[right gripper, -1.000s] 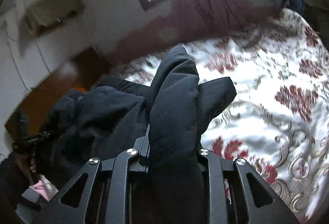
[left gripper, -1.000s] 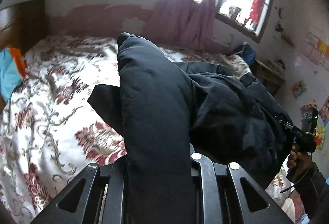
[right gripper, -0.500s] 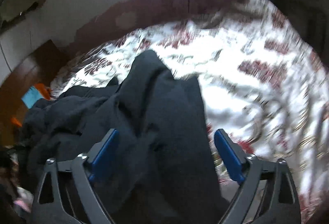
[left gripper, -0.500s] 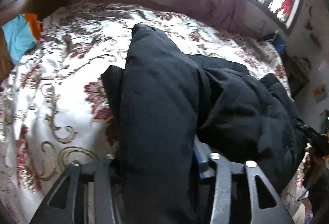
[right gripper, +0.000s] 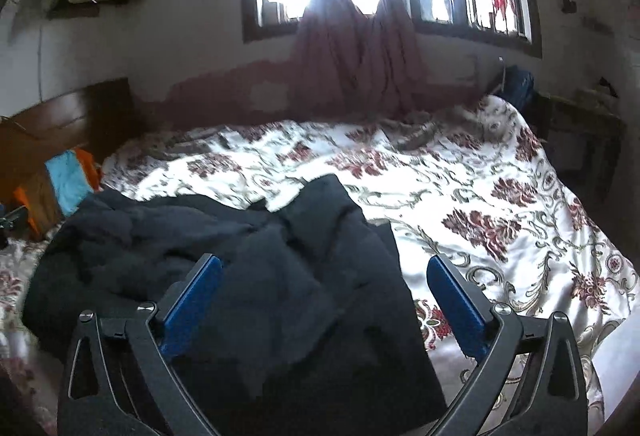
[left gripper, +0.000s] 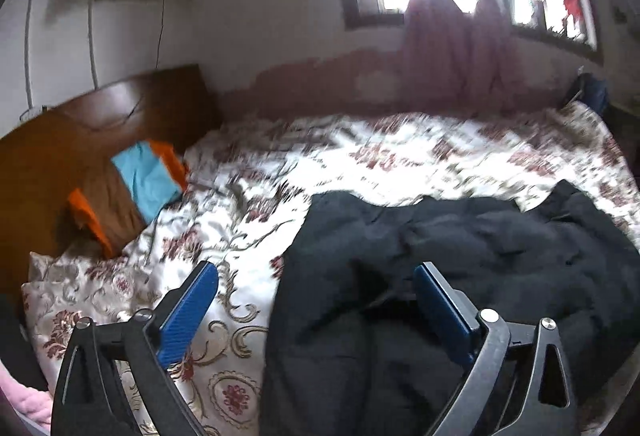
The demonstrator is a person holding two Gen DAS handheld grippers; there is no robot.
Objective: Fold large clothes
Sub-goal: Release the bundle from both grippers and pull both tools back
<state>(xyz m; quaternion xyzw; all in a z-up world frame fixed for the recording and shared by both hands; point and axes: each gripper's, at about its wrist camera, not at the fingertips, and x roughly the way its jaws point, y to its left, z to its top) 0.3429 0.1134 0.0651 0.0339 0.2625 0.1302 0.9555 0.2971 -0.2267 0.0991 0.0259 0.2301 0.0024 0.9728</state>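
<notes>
Both grippers releasing dark coat (left gripper: pixel 460 256), earlier clamped and lifted; now lying crumpled on floral bedspread (left gripper: pixel 360 156), long axis running across bed. Left gripper (left gripper: pixel 316 288) jaws opening wide, right gripper (right gripper: pixel 324 284) spread wide, gripping nothing.

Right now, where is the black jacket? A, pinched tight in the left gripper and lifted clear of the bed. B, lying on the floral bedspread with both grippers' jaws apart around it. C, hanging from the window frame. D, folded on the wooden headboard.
B: the black jacket lies crumpled on the floral bedspread, and the left gripper and right gripper are both opening, their blue pads clear of the cloth.
</notes>
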